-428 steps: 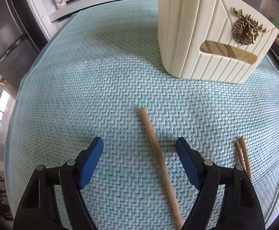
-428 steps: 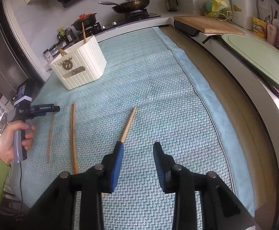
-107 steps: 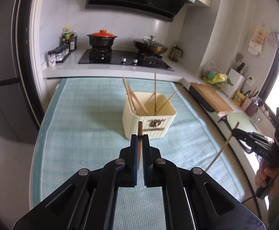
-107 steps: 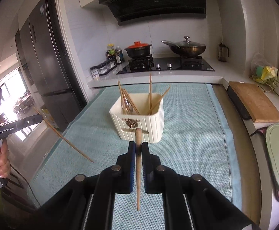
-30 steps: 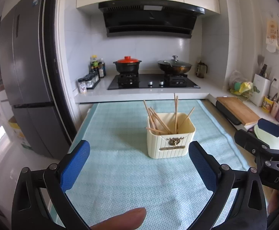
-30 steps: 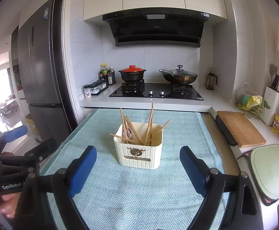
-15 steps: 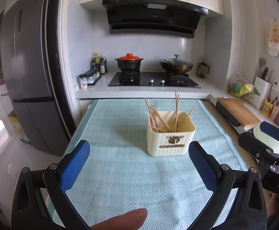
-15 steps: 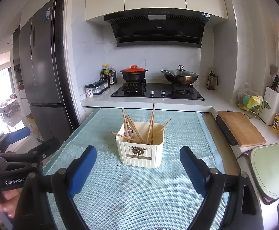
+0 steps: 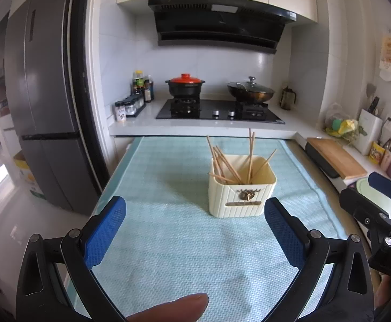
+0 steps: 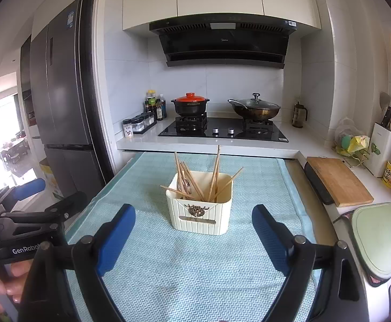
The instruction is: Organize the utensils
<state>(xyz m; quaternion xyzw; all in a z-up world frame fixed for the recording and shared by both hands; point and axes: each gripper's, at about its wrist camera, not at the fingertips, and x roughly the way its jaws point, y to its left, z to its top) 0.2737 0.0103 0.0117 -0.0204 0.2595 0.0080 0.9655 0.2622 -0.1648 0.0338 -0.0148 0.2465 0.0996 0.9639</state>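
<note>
Now both tongs, left (image 9: 195, 226) and right (image 10: 193, 232), gape empty before the ribbed cream holder (image 10: 200, 212) bristling with slim wooden chopsticks (image 10: 192, 181).

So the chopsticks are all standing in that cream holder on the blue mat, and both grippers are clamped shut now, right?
Not quite. The chopsticks do stand in the holder on the mat, but both wrist views show the left gripper and right gripper wide open, holding nothing.
</note>
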